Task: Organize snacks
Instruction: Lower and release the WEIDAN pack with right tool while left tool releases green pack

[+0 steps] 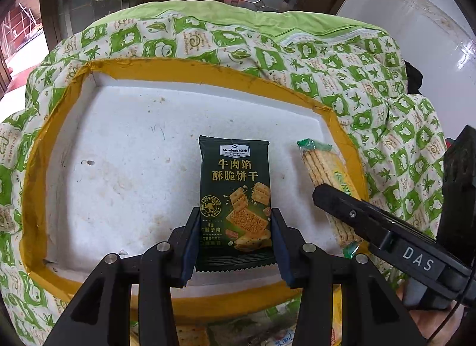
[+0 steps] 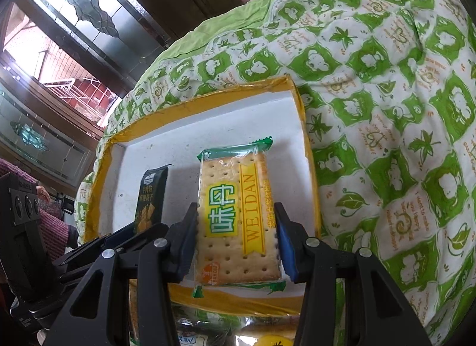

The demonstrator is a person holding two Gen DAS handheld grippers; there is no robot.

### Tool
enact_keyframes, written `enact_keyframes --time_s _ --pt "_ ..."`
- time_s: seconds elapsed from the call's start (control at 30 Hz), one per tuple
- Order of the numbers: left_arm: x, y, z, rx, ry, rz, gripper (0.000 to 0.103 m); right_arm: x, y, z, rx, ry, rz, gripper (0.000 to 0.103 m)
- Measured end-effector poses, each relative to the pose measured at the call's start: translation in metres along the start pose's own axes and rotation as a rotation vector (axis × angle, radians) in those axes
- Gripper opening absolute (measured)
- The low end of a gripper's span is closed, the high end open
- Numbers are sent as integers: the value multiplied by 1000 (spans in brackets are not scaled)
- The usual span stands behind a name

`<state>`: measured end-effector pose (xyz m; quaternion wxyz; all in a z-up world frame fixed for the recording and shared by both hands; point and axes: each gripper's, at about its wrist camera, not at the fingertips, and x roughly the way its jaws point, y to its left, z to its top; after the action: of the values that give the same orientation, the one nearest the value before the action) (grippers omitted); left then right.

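My left gripper (image 1: 235, 227) is shut on a dark green Member's Mark biscuit packet (image 1: 235, 185), held over the white foam tray (image 1: 119, 143) with a yellow taped rim. My right gripper (image 2: 236, 235) is shut on a clear Weidan cracker packet (image 2: 235, 212) with a yellow and green label, held over the tray's right part (image 2: 178, 140). In the left wrist view the cracker packet (image 1: 322, 173) shows edge-on at the right, with the right gripper's black finger (image 1: 342, 203) across it. In the right wrist view the dark packet (image 2: 150, 197) shows at the left.
The tray sits on a green and white patterned quilt (image 1: 342, 72) that bulges around it (image 2: 386, 107). More snack packets (image 2: 208, 334) lie below the tray's near edge. Dark wooden doors with glass panels (image 2: 89, 6) stand behind.
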<state>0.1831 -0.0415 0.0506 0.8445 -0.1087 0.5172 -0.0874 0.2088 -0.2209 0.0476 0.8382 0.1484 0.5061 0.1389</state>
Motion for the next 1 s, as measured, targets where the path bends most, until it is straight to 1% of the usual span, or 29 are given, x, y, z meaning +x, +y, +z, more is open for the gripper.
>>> enact_keyframes --time_s 0.33,0.47,0.53,0.63,0.73,0.9,1.0 --pt "5 7 1 -3 2 14 47 7 13 -1 -68 -9 -43 47" --pt "7 9 0 5 5 31 47 14 18 -3 -119 3 -109 47" --pt "7 10 0 8 5 35 47 19 23 -5 -165 5 -164 47" --pt "7 10 1 2 6 35 47 25 27 -8 -215 1 -216 47" --pt "8 10 1 -9 9 35 47 28 28 -10 -237 -1 -236 47" --pt "8 6 -1 7 7 59 47 31 32 -13 -268 -5 -264 47" --pt "9 6 -1 7 9 54 47 32 33 -14 -276 -6 -270 47"
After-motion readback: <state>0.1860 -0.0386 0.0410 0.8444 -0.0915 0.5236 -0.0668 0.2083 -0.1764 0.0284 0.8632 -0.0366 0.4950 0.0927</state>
